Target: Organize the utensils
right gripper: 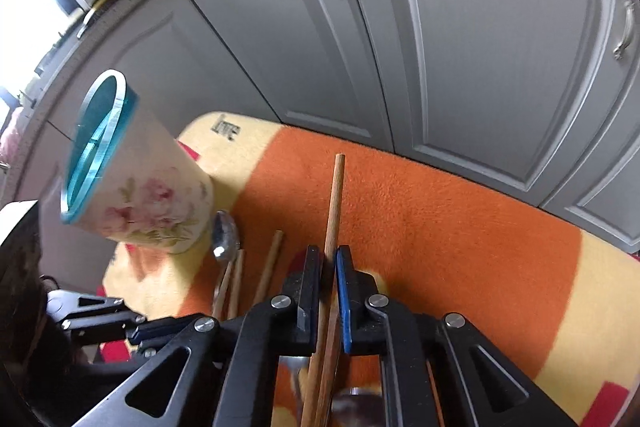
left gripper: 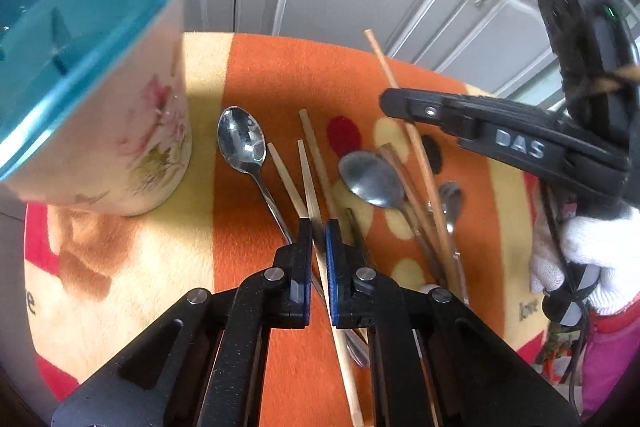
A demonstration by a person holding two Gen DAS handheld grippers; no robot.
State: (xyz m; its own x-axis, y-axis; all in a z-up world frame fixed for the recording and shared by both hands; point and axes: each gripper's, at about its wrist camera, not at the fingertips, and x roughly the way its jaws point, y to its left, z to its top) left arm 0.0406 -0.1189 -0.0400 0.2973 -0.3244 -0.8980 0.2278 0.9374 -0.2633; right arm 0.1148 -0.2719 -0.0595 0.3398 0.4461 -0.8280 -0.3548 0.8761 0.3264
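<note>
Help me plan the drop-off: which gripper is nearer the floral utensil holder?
Left. The left gripper sits just beside the floral utensil holder, past one spoon. The right gripper is farther across the pile.

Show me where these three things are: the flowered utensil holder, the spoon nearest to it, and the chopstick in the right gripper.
flowered utensil holder (left gripper: 132,131), left wrist view, on its painted side wall.
spoon (left gripper: 242,141), left wrist view, on its bowl.
chopstick (right gripper: 334,203), right wrist view, on the shaft above the right gripper (right gripper: 329,255).

Grey cabinet doors (right gripper: 480,47), orange blanket (left gripper: 280,75)
</note>
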